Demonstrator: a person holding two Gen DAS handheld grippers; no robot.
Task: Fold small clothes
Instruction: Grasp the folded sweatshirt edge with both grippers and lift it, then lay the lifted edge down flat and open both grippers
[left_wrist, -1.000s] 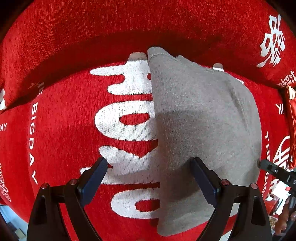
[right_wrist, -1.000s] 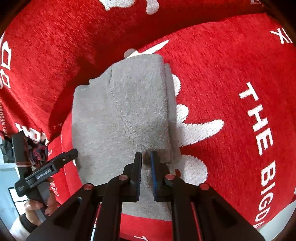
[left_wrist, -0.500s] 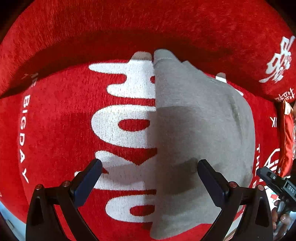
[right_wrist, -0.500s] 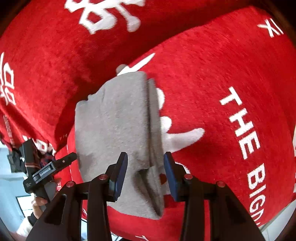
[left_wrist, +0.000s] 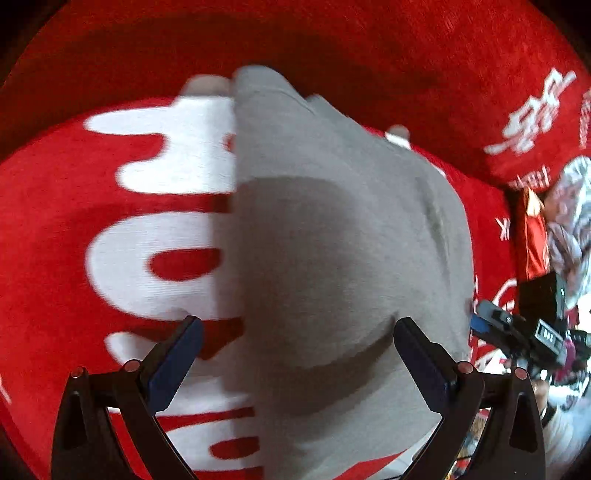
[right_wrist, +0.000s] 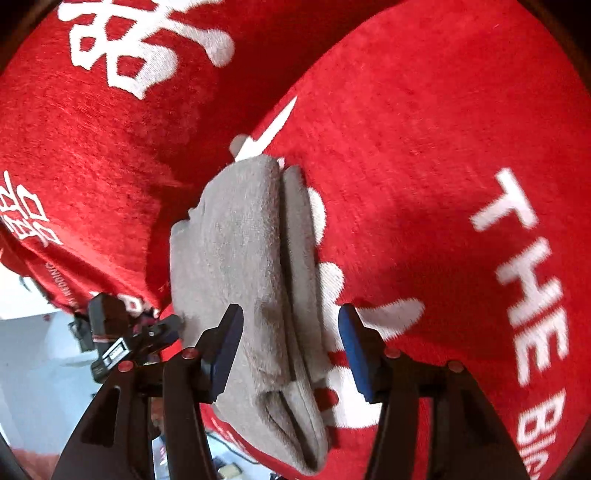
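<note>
**Right wrist view: folded grey garment lies lengthwise between opening jaws**

Right wrist view: the right gripper (right_wrist: 291, 347) is seen with its jaws opening, the blue pads standing clear on either side of the grey garment (right_wrist: 243, 266), which is not pinched. The garment is laid folded on the red cloth (right_wrist: 424, 147), its long axis running away from the gripper, from the near edge of the surface toward the white lettering at the far fold. A narrower folded layer is stacked along its right-hand side. The near end hangs slightly past the cloth's front edge.

From the left wrist, the left gripper (left_wrist: 295, 358) is shown spread wide, with nothing held; its right finger is over the garment (left_wrist: 332, 240) and its left finger over the white print. There the garment's straight left edge is seen running away from the camera, the far end narrowing to a rounded tip.
</note>
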